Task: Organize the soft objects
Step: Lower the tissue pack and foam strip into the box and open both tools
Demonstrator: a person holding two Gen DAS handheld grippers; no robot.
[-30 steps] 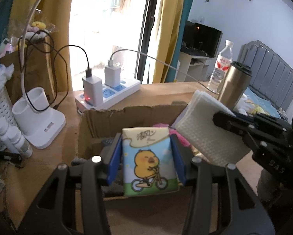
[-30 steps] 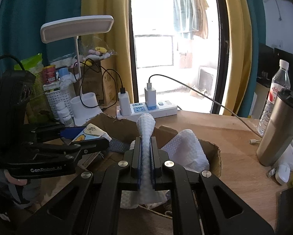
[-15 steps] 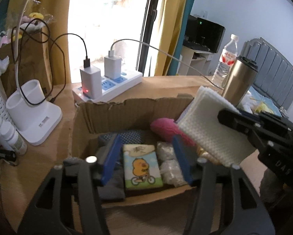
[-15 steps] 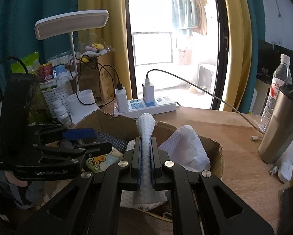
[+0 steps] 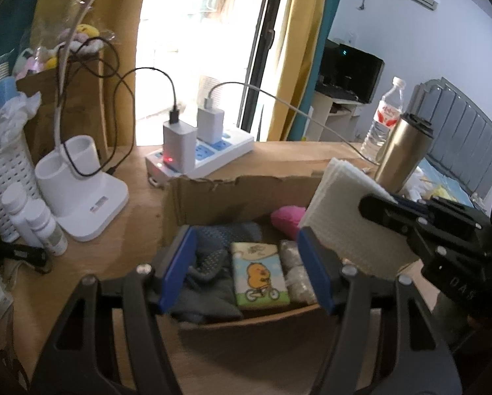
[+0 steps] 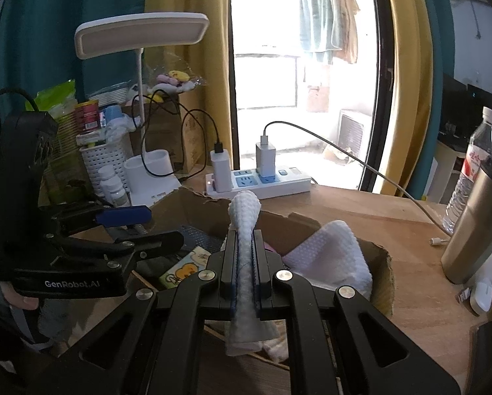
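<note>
An open cardboard box (image 5: 233, 197) stands on the wooden desk. In it lie a tissue pack with a yellow duck on a bicycle (image 5: 260, 275), dark grey socks (image 5: 213, 256), a pink soft thing (image 5: 287, 217) and a clear-wrapped pack (image 5: 293, 270). My left gripper (image 5: 246, 238) hangs open above the box, blue pads apart and touching nothing. My right gripper (image 6: 245, 240) is shut on a folded white textured cloth (image 6: 244, 217), held over the box's right side. The left wrist view shows that cloth (image 5: 348, 210) flat on. From the right wrist, the left gripper (image 6: 140, 228) and tissue pack (image 6: 183, 268) appear at left.
Behind the box lies a white power strip (image 5: 213, 154) with two chargers and trailing cables. A white lamp base (image 5: 81, 184), small bottles (image 5: 35, 223) and a white basket (image 5: 2, 177) crowd the left. A steel tumbler (image 5: 402, 154) and water bottle (image 5: 384, 121) stand at right.
The left gripper opened and let go of the duck tissue pack, which now lies flat in the box. The right gripper still holds the white cloth in the same place.
</note>
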